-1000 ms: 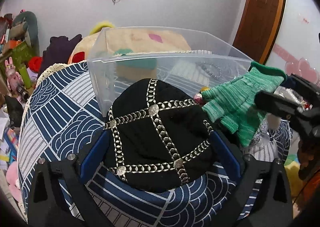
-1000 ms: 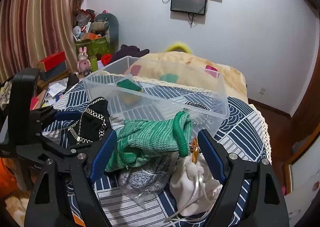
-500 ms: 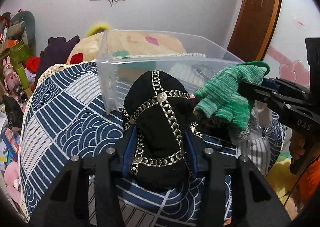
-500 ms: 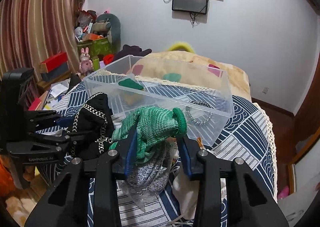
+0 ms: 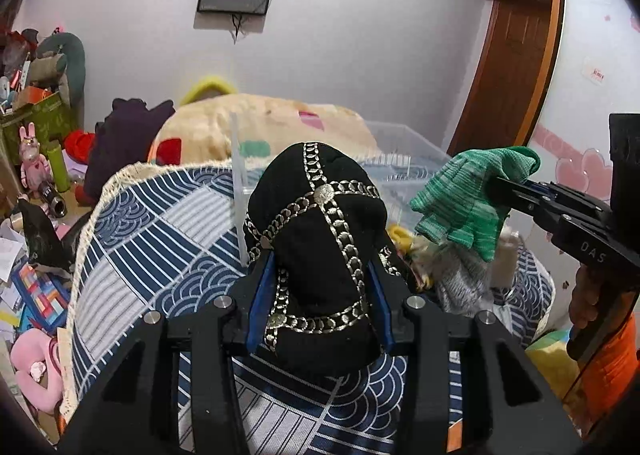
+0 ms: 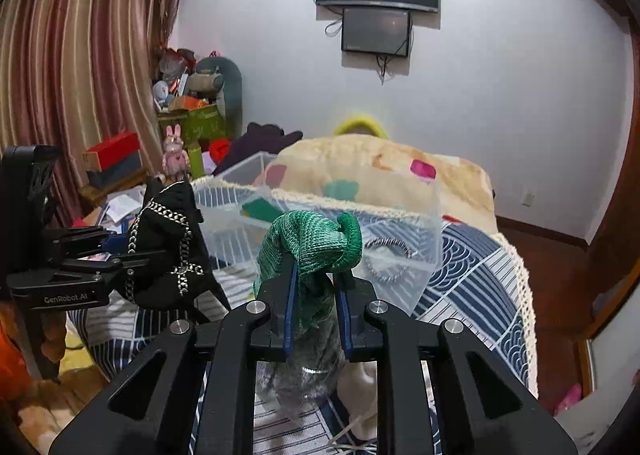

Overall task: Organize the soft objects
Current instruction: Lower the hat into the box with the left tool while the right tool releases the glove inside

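My left gripper (image 5: 320, 287) is shut on a black hat with silver chain trim (image 5: 316, 239) and holds it lifted above the blue patterned tablecloth (image 5: 160, 239). The hat also shows at the left of the right wrist view (image 6: 168, 251). My right gripper (image 6: 316, 287) is shut on a green knitted glove (image 6: 312, 243), raised above the table; the glove shows at the right in the left wrist view (image 5: 468, 199). A clear plastic bin (image 6: 400, 231) stands just beyond both, with a green item and a bracelet (image 6: 386, 259) inside.
A grey knit item in a clear bag (image 6: 300, 371) and a white pouch (image 6: 360, 387) lie on the table below the right gripper. A beige blanket (image 6: 380, 171) sits behind the bin. Toys and boxes (image 6: 188, 115) crowd the left floor. A wooden door (image 5: 508, 67) is at the right.
Both grippers closed on their items, the left on the black hat, the right on the green glove, and lifted them off the table toward the bin.
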The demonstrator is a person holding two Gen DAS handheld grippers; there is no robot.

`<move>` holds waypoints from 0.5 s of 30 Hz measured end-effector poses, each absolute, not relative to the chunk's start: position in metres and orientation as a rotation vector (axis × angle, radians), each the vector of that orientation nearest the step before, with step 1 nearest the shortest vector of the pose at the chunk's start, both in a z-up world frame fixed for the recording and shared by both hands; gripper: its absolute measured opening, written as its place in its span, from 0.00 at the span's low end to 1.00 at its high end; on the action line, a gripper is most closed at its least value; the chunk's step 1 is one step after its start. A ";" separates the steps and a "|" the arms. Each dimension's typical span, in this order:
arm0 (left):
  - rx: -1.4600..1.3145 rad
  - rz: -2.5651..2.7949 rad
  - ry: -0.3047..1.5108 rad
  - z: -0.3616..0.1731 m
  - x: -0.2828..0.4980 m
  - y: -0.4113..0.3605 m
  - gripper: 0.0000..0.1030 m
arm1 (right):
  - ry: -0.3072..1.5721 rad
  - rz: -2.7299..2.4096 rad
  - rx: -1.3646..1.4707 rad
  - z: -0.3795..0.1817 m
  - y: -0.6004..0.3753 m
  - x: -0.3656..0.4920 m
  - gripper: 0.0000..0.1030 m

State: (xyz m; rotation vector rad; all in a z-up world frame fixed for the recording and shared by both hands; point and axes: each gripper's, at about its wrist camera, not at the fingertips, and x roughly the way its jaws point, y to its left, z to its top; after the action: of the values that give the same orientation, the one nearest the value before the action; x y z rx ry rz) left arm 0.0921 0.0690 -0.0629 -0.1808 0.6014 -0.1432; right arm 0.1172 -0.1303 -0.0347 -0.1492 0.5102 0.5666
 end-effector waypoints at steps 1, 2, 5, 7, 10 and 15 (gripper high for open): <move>-0.181 -0.142 0.593 -0.060 0.091 0.070 0.42 | 0.502 0.567 -0.144 -0.032 -0.132 0.117 0.15; -0.181 -0.140 0.583 -0.056 0.090 0.070 0.42 | 0.496 0.565 -0.140 -0.030 -0.133 0.117 0.15; -0.181 -0.133 0.554 -0.047 0.089 0.072 0.42 | 0.475 0.557 -0.127 -0.024 -0.136 0.117 0.15; -0.181 -0.129 0.536 -0.041 0.088 0.073 0.42 | 0.463 0.551 -0.120 -0.021 -0.138 0.118 0.15; -0.180 -0.118 0.509 -0.032 0.088 0.074 0.42 | 0.451 0.544 -0.111 -0.018 -0.140 0.120 0.15; -0.175 -0.103 0.470 -0.018 0.097 0.079 0.42 | 0.434 0.532 -0.103 -0.011 -0.140 0.127 0.15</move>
State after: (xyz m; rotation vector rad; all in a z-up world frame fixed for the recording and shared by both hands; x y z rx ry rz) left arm 0.0971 0.0791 -0.0176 -0.1751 0.4701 -0.1032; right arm 0.1271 -0.1401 -0.0109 -0.1029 0.4337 0.5319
